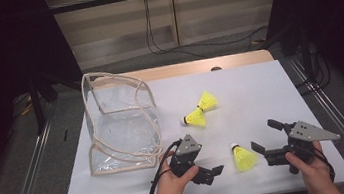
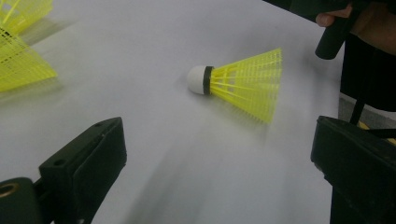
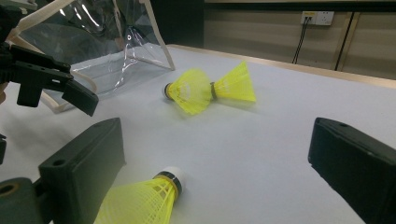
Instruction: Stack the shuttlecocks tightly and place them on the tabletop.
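Note:
Three yellow shuttlecocks lie on the white table. Two rest together mid-table, one [image 1: 208,100] behind the other [image 1: 194,118]. The third [image 1: 243,158] lies near the front, between my two grippers. My left gripper [image 1: 211,173] is open and points right at it; in the left gripper view that shuttlecock [image 2: 243,84] lies ahead of the spread jaws, cork to the left. My right gripper [image 1: 266,136] is open just right of it. In the right gripper view the shuttlecock [image 3: 144,200] lies low, beside the left jaw. Neither gripper holds anything.
A clear plastic bag [image 1: 118,124] with beige trim stands open at the table's left, also seen in the right gripper view [image 3: 102,42]. The white sheet [image 1: 260,90] stretches bare to the back right. The table edges are close to both hands.

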### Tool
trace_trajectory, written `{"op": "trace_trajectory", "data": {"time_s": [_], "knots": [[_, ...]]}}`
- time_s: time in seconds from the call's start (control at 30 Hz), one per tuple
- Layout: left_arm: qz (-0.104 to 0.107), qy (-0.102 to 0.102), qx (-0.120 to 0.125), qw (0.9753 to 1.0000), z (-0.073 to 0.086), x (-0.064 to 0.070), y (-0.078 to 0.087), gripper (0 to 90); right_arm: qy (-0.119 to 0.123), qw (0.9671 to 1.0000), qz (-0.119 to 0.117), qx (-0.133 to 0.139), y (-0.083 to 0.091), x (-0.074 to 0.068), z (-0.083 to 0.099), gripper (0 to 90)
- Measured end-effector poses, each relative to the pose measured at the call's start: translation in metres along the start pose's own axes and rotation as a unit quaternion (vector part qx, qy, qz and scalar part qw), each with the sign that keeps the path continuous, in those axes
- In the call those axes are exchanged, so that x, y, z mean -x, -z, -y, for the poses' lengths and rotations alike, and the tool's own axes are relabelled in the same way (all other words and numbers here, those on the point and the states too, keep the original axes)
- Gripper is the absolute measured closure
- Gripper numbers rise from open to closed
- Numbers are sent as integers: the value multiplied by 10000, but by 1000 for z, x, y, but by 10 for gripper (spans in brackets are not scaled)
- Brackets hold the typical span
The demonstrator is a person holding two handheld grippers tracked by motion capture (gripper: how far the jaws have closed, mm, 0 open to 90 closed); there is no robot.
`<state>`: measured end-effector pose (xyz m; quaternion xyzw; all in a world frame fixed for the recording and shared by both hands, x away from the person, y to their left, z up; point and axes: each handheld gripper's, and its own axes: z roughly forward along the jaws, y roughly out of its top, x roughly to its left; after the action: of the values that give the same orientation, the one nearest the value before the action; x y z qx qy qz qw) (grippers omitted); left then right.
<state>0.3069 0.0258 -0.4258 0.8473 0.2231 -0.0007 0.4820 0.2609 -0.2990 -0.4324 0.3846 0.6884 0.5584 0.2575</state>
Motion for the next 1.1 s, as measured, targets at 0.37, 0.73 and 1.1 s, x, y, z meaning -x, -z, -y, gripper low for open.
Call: {"op": "trace_trajectory", "data": {"time_s": [0.37,0.73,1.1], "knots": [[170,-47,122,9998,11,-1,17,36,3,10000,11,-1,0,0,0,30],[120,32,230,9997,23,-6,40,36,6,10000,18,-6,0,0,0,30],[94,19,263,9996,31,-12,54,36,19,10000,24,-8,0,0,0,30]]}}
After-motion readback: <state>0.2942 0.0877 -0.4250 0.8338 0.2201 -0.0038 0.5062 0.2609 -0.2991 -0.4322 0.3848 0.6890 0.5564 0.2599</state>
